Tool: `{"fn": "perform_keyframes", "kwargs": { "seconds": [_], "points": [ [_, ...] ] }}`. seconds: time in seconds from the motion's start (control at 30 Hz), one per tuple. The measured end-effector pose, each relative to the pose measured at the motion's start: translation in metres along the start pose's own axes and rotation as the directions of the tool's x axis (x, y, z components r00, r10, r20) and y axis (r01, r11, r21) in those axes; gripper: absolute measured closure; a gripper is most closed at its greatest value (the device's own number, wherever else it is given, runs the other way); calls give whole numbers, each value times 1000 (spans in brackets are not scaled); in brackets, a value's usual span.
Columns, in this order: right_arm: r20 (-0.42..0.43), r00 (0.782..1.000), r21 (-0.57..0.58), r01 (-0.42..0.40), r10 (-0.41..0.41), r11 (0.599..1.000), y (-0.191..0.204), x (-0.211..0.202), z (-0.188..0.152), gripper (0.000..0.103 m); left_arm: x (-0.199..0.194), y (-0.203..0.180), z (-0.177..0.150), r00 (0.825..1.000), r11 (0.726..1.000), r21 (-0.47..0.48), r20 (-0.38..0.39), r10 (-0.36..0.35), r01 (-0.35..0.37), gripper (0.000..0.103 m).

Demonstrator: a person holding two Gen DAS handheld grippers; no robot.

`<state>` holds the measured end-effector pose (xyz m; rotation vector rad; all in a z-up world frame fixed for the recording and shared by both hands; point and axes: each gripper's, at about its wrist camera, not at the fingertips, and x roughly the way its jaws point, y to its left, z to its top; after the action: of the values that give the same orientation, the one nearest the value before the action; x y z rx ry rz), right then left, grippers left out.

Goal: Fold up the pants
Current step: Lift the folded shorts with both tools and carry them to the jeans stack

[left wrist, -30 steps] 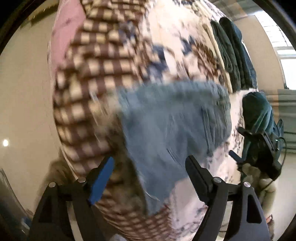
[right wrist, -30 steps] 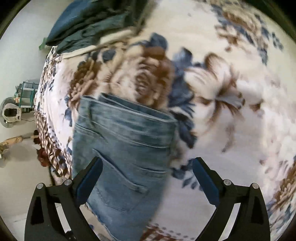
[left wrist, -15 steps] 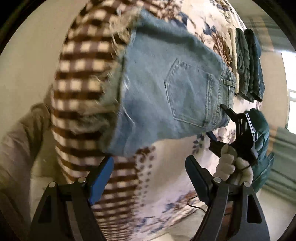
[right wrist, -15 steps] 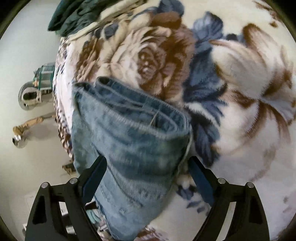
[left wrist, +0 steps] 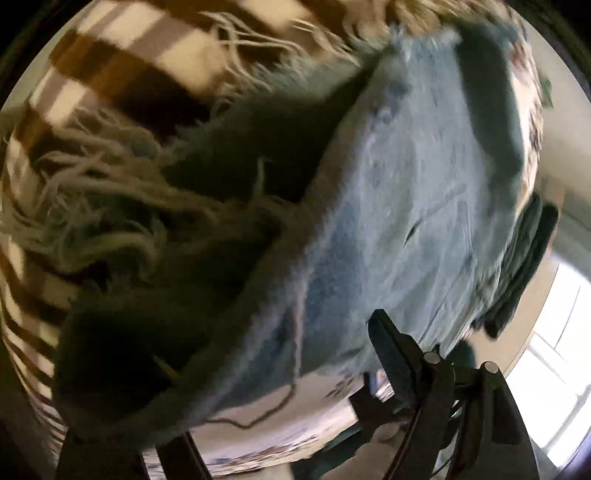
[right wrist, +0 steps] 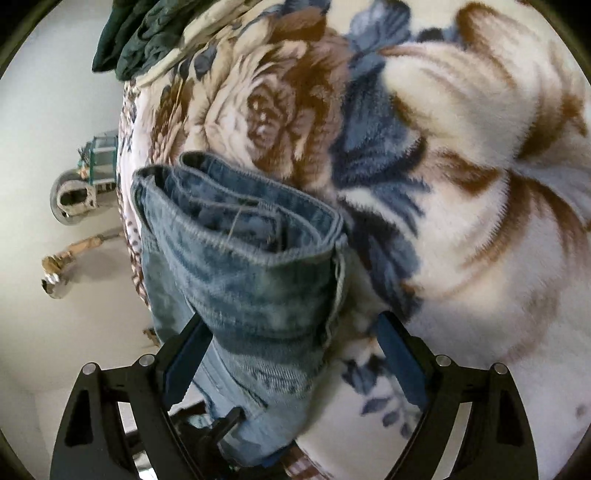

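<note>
The folded light-blue denim pants (right wrist: 251, 266) lie on a floral blanket (right wrist: 461, 184). In the right wrist view my right gripper (right wrist: 291, 354) is open, its blue-padded fingers (right wrist: 399, 354) on either side of the waistband end. In the left wrist view the frayed hem end of the pants (left wrist: 406, 206) fills the frame, blurred and very close. My left gripper (left wrist: 280, 398) is open with the hem between its fingers; only the right finger (left wrist: 395, 354) shows clearly, the left one is hidden in shadow under the cloth.
A brown-and-cream checked blanket with fringe (left wrist: 110, 110) lies under the hem end. Dark green folded clothes (right wrist: 147, 33) sit at the far edge of the floral blanket. Beyond the blanket's edge is pale floor (right wrist: 55, 147) with small objects. A bright window (left wrist: 554, 387) is at right.
Both grippers have moved in close onto the pants. The left one has come down over the frayed hem; the right one now straddles the waistband end. Both jaws stay open.
</note>
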<state>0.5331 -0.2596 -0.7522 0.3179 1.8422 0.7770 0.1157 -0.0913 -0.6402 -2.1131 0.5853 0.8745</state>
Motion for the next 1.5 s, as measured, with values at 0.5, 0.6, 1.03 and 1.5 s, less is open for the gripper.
{"fn": "perform_keyframes", "kwargs": {
  "seconds": [0.5, 0.6, 1.03, 1.5],
  "points": [
    [181, 984, 1, -8, 8, 1000, 29, -24, -63, 63, -42, -42, 6, 999, 952, 306, 35, -30, 18, 76],
    [164, 986, 39, -6, 0, 999, 29, -27, -108, 64, -66, -42, 20, 1000, 909, 416, 13, -10, 4, 76],
    [146, 982, 123, -141, 123, 982, -28, 6, -133, 29, -66, 9, 63, 996, 906, 415, -27, -82, 86, 48],
    [219, 974, 167, -96, 58, 981, 13, -5, -148, 61, -66, -24, 43, 986, 924, 379, 136, -97, 39, 75]
  ]
}}
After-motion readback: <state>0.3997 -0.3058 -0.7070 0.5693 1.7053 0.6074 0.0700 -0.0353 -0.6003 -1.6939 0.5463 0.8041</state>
